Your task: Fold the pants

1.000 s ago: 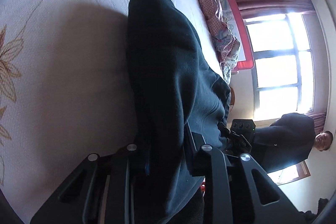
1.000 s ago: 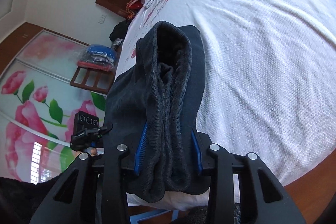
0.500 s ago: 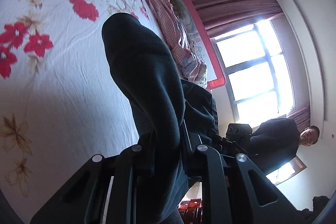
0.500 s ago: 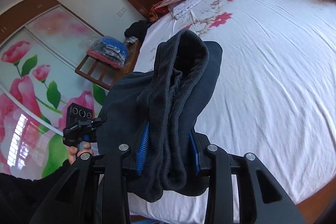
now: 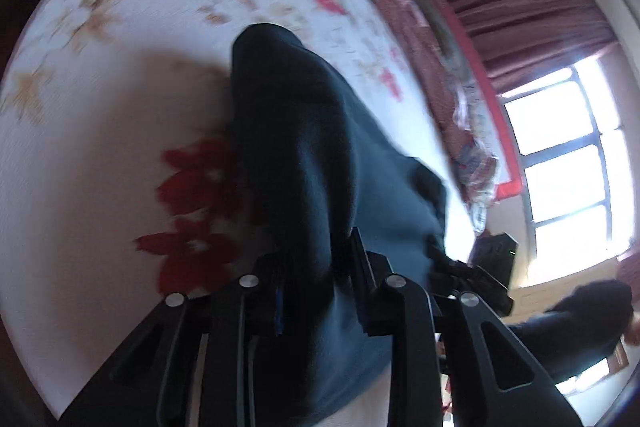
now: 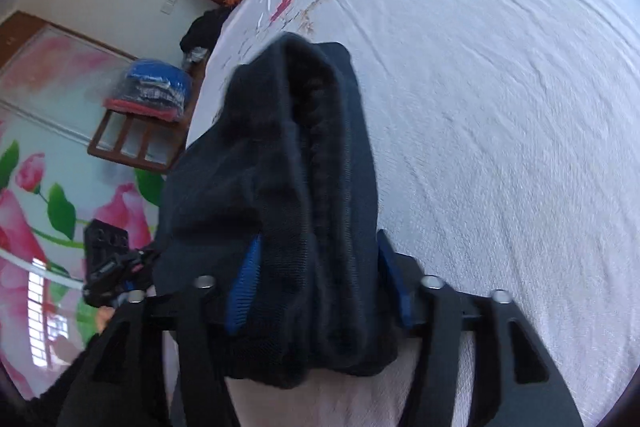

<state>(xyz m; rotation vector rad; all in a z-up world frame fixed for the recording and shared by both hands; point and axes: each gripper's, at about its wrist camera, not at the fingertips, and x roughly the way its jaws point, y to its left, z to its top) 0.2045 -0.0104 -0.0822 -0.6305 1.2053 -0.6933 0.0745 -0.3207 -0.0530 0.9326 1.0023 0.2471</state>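
While both tongs loosen, dark pants [image 5: 304, 163] between them (grip unclear, fingertips buried in cloth).

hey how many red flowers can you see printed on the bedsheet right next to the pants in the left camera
2. One red flower lies beside the pants, the other red flower just below it, near the left gripper. The pants may hide more.

My dark navy knit pants [image 5: 320, 163] hang bunched in thick folds above the white flowered bedsheet [image 5: 120, 75], one doubled end rising ahead of me, the ribbed, fuzzy-lined waistband [image 6: 316, 163] gathered upright over that same sheet.
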